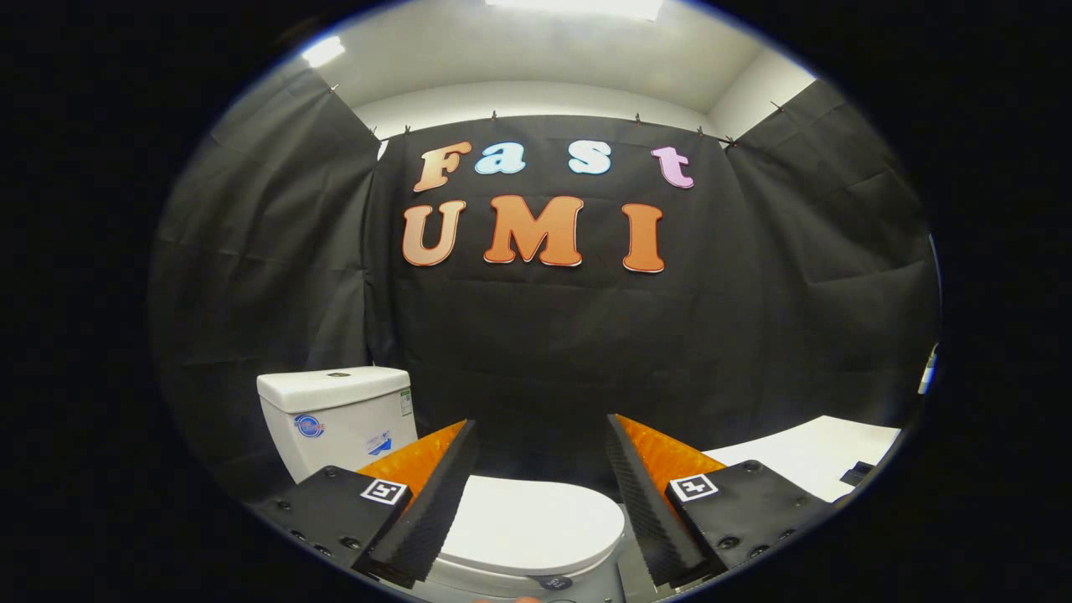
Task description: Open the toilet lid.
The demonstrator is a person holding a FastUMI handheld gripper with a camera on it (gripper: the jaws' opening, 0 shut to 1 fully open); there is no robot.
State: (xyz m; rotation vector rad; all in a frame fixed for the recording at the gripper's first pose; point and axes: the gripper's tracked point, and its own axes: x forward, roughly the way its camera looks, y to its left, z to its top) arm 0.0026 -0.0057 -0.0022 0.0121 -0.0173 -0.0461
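Toilet lid point(536, 526): white, glossy, oval, shut flat on the bowl, near, seen between the spread fingers and just below their tips.
Tank point(335, 414): white, boxy, upright at far left behind the lid, stickers on its front, its own cover on top.

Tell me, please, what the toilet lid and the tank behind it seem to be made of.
The toilet lid, lying closed between the open fingers of the gripper, looks like smooth white plastic: an even, softly matte surface with a thin rounded edge. The tank looks like glazed ceramic: thick white walls with a faint gloss. Neither can be confirmed by look alone.
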